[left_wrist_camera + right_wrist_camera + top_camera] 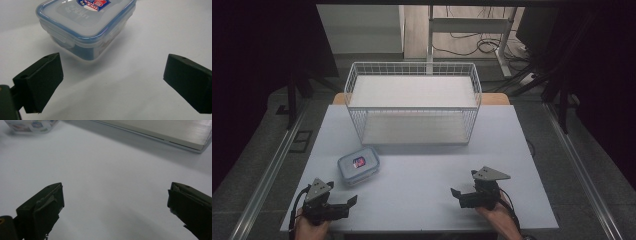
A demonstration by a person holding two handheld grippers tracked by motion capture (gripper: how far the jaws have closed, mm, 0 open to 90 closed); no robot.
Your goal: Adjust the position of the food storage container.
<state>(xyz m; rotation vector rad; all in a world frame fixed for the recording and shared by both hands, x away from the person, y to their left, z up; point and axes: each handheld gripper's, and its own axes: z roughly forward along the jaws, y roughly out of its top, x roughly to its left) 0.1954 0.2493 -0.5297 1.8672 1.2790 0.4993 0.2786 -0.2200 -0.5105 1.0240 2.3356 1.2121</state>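
**Both grippers wide, nothing held, container at front left**

I see a pale table (422,195) from above. At its far half stands a white wire basket (413,102) with a flat white shelf inside. Near the front left lies a small clear plastic container (358,165) with a blue-rimmed snap lid and a red and blue label on top.

My left gripper (343,199) rests at the front left corner, just beside the container and not touching it. In the left gripper view its jaws stand far apart, with the container (85,25) ahead of them and slightly left.

My right gripper (464,184) rests at the front right, well apart from the container. Its jaws are also spread wide over bare table, gripping nothing.
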